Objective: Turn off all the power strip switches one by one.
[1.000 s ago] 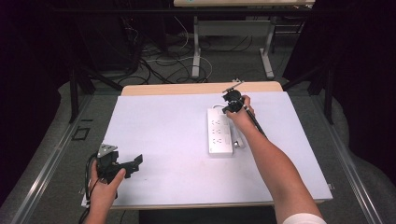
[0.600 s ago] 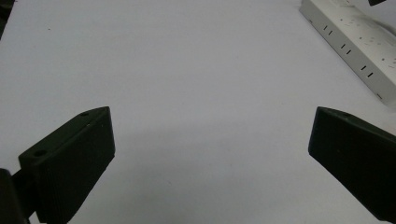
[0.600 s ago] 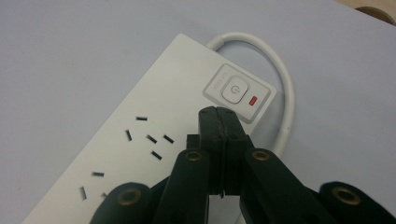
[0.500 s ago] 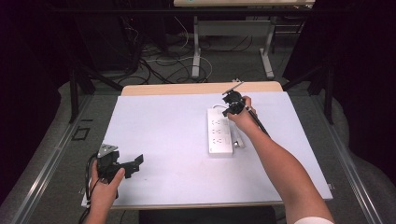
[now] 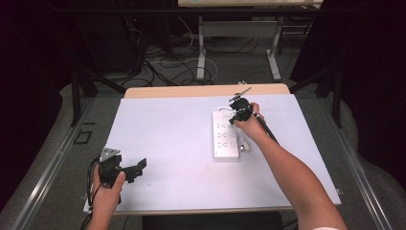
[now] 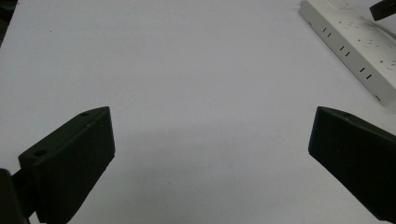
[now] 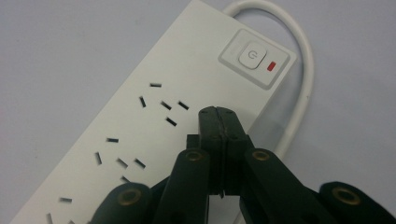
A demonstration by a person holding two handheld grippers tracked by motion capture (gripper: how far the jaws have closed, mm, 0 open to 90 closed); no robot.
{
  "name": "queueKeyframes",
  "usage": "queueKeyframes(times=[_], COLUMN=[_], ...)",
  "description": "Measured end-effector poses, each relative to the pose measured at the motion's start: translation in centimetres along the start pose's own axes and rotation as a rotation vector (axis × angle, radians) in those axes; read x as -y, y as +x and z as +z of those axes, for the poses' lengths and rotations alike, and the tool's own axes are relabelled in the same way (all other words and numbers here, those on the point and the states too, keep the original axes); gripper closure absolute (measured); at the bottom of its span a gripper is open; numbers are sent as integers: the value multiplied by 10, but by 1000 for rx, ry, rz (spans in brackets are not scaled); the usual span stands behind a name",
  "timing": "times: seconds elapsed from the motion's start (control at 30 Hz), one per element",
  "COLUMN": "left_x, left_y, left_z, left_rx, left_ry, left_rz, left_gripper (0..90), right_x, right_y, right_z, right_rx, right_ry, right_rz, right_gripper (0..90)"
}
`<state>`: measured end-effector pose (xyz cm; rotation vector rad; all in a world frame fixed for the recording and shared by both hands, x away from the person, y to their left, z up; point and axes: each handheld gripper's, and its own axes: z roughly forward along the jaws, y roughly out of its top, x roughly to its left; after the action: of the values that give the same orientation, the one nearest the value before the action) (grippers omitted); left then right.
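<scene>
The white power strip (image 5: 225,136) lay right of centre on the worktop (image 5: 167,143), its long axis running twelve to six. The right hand-held gripper (image 5: 238,113) hung over its far end with jaws pressed together and empty; in the right gripper view the power button (image 7: 252,55) sat at one o'clock from the tips. The left hand-held gripper (image 5: 136,167), jaws spread wide, rested well apart at eight o'clock.

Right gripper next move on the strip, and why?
Probably ease the right gripper forward and down onto the switch: its fingers are shut, poised over the power strip just short of the switch. Left gripper idles open.
</scene>
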<state>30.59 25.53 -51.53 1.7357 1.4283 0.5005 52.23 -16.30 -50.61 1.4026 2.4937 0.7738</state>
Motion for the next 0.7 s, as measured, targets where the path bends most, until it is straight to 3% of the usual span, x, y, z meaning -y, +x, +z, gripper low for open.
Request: queueKeyframes(times=[0.03, 0.1, 0.17, 0.43, 0.5, 0.53, 0.7], left_x=[0, 0, 0, 0, 0, 0, 0], left_y=[0, 0, -1, 0, 0, 0, 0], left_z=[0, 1, 1, 1, 1, 1, 1], left_rx=[0, -2, 0, -2, -2, -3, -5], left_ry=[6, 0, 1, 3, 3, 3, 8], left_rz=[1, 1, 2, 2, 2, 2, 2], left_gripper=[4, 4, 4, 4, 4, 4, 4], right_x=[1, 2, 3, 5, 5, 5, 6], right_y=[-1, -1, -1, 0, 1, 0, 1], right_z=[2, 1, 0, 1, 1, 1, 4], right_rx=[-10, -9, -14, -25, -23, -10, -30], right_ry=[-24, -23, 1, 5, 15, 26, 1], right_rz=[-13, -19, -21, -30, -9, -26, -30], right_gripper=[900, 900, 900, 900, 900, 900, 900])
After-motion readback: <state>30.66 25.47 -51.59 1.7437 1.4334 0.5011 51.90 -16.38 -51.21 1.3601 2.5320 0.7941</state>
